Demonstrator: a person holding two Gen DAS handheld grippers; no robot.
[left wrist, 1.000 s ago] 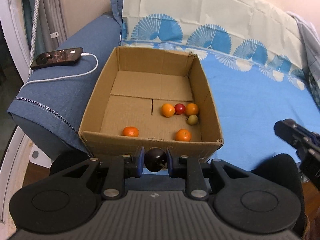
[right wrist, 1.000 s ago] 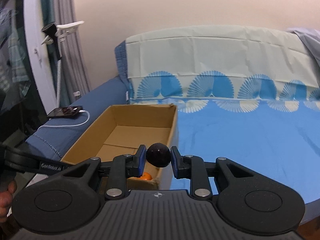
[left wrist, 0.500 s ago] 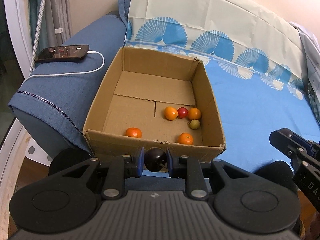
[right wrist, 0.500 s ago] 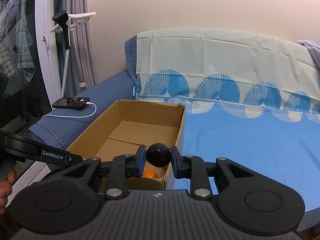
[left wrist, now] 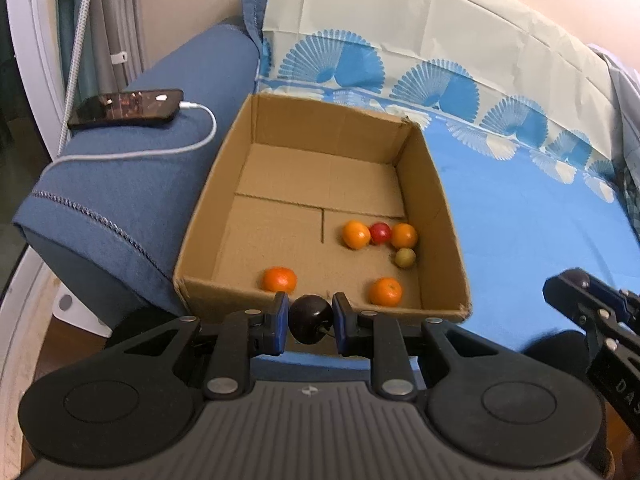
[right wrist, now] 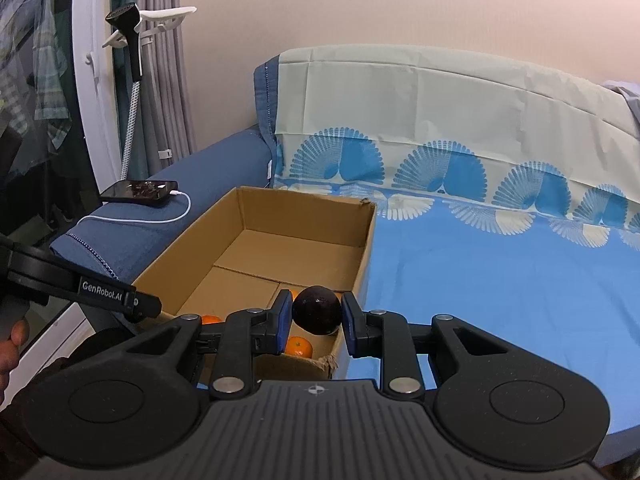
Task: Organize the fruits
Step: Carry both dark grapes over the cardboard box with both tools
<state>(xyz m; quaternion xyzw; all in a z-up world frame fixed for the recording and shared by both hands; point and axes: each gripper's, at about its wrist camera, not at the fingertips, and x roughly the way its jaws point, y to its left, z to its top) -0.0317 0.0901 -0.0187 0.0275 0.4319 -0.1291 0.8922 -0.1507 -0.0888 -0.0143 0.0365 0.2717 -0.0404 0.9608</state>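
An open cardboard box [left wrist: 434,184] [right wrist: 362,252] sits on a blue sofa seat. Inside lie several oranges, among them one [left wrist: 279,279] near the front wall, plus a red fruit [left wrist: 379,233] and a small green fruit [left wrist: 405,257]. My left gripper [left wrist: 309,320] is shut on a dark round plum [left wrist: 308,319], just in front of the box's front wall. My right gripper [right wrist: 315,312] is shut on a dark fruit [right wrist: 317,309] over the box's front right corner; an orange [right wrist: 298,347] shows below it. The right gripper's fingers [left wrist: 576,292] show in the left wrist view.
A phone [left wrist: 126,107] [right wrist: 140,191] with a white charging cable [left wrist: 160,151] lies on the blue armrest left of the box. The patterned blue cover [left wrist: 520,216] spreads to the right. A window frame and curtain stand at far left. A hand [right wrist: 10,344] shows at the left edge.
Both grippers have drifted sideways and a little closer to the box, so it sits further right in each view. Both grips stay the same.
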